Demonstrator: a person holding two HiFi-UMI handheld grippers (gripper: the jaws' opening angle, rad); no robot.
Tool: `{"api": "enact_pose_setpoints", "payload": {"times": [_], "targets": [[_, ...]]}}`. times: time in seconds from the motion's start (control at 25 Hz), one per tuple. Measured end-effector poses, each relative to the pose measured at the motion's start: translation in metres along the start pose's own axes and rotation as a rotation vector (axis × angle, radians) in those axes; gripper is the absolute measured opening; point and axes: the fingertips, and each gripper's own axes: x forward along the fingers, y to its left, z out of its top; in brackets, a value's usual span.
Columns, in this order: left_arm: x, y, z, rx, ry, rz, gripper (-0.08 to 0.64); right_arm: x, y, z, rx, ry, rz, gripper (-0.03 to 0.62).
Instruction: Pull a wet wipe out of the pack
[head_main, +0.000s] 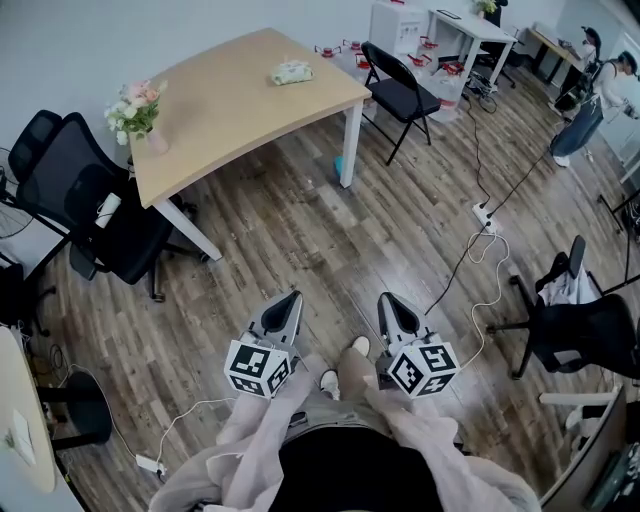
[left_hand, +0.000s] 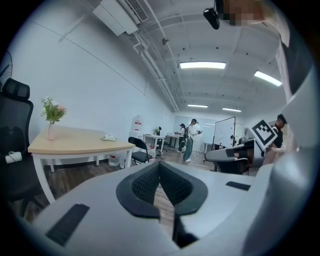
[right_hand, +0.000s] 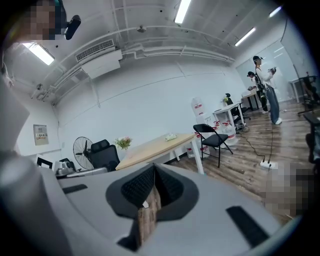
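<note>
We hold the left gripper (head_main: 290, 300) and the right gripper (head_main: 386, 300) side by side above the wooden floor (head_main: 300, 230). Both pairs of jaws are closed on nothing. The wet wipe pack (head_main: 291, 72) lies well away at twelve o'clock on the bench (head_main: 230, 120).

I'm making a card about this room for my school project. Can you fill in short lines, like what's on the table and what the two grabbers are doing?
furniture: table; office chair at its left end; folding chair at its right end
on the table: wipe pack; vase of flowers
grabbers: left gripper shut, empty; right gripper shut, empty
progress: not begun, both grippers far from the wipe pack
</note>
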Motion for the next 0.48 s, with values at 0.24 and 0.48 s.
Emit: {"api": "enact_pose_setpoints", "payload": {"times": [0.24, 0.48], "targets": [[0.019, 0.005, -0.001, 0.004, 0.021, 0.001, 0.011, 0.019, -0.009, 0.007, 0.008, -0.009, 0.008, 0.014], [0.047, 0.029, 0.002, 0.000, 0.032, 0.031, 0.011, 0.057, -0.023, 0.015, 0.018, -0.003, 0.025, 0.014]]}}
